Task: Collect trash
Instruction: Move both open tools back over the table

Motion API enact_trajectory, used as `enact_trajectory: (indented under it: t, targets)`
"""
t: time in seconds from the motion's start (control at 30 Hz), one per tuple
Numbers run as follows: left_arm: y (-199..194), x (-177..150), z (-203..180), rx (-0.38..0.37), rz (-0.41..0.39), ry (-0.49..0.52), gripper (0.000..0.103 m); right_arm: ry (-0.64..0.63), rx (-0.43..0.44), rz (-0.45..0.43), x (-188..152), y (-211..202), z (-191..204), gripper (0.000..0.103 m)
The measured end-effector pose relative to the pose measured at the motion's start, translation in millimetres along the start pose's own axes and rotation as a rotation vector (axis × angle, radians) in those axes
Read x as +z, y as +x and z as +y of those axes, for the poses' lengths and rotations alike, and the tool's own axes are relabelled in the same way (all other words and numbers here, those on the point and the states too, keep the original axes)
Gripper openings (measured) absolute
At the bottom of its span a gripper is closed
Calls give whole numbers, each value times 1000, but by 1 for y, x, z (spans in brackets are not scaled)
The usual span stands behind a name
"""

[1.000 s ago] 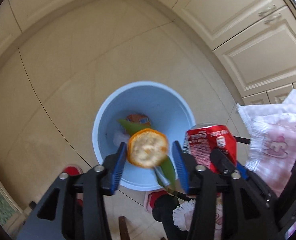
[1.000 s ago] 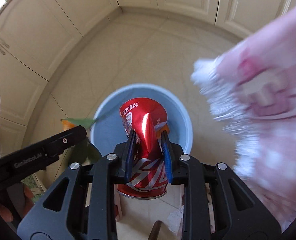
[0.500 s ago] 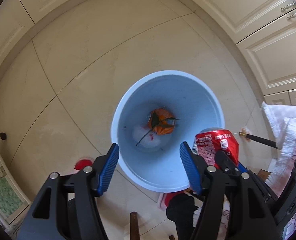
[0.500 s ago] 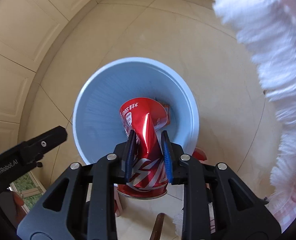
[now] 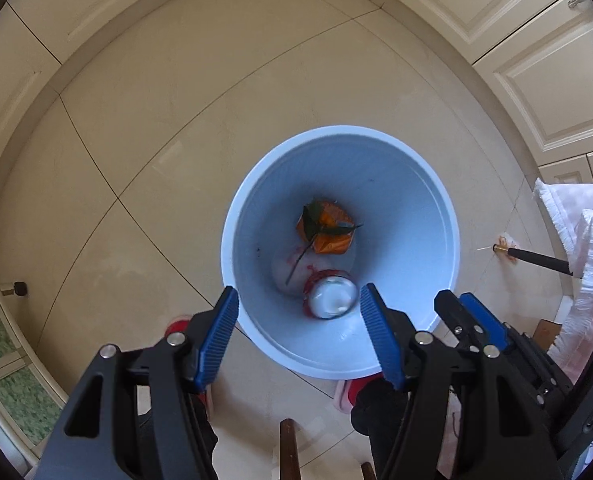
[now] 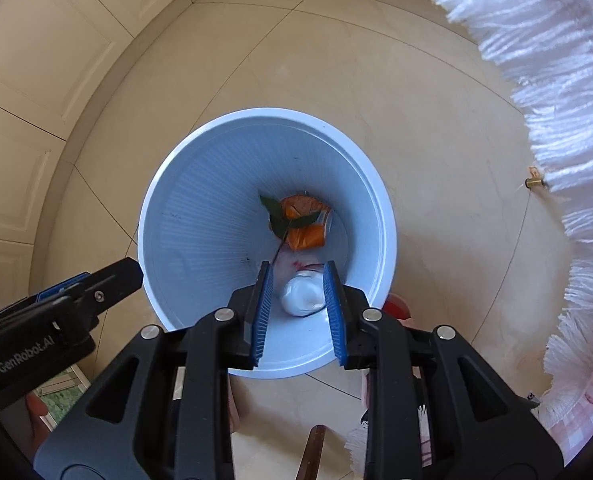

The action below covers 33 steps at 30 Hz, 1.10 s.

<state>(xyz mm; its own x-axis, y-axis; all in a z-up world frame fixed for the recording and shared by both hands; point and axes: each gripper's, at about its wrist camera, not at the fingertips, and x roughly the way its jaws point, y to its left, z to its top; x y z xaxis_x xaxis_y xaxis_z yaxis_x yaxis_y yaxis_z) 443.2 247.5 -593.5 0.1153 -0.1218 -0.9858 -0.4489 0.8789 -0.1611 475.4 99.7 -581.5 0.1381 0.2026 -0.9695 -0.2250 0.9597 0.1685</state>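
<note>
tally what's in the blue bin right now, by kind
Crushed red soda can: 1
Orange peel with green leafy stem: 1
White wad with red marks, likely tissue: 1
Total: 3 in the light blue plastic bin

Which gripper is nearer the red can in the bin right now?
Right, it seems. The right gripper hangs open straight above the can; the left gripper, also open, sits off toward the bin rim.

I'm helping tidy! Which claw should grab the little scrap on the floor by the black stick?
Probably the right gripper. It and the left gripper hang open over the blue bin, but the scrap lies on its side.
</note>
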Motion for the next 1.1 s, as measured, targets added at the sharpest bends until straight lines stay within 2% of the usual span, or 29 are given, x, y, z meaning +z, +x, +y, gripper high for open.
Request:
enact_trajectory:
  t: [0.17,0.27,0.37,0.43,0.6,0.63,0.7,0.73,0.87,1.0,1.1]
  targets:
    - [-13,0,3,-15,-34,-8,62,-22,-10,-35,-4,-12,5,27]
    - [-36,-4,11,-28,-100,-21,62,-73,-27,-96,-9,-40,17,27]
    - [-74,-13,16,-33,-170,-19,62,-125,-43,-187,-15,-89,30,27]
    - [-110,-21,17,-69,-232,-27,62,-143,-53,-251,-19,-126,38,27]
    - [-225,-52,3,-139,-429,14,62,-173,-39,-496,-38,-260,56,27]
    - [-257,-62,-4,-160,-488,35,62,-175,-29,-545,-46,-289,56,29]
    - [-308,-81,-19,-193,-586,86,66,-175,-52,-635,-62,-334,53,41]
    - [-325,-90,-26,-204,-620,106,70,-175,-70,-688,-72,-357,50,49]
    - [-389,-137,-70,-290,-721,226,71,-114,-93,-828,-116,-440,13,49]
    - [-416,-178,-137,-366,-723,382,72,-20,-137,-898,-151,-488,-49,52]
    - [-420,-200,-192,-431,-668,504,72,68,-185,-919,-180,-510,-102,54]
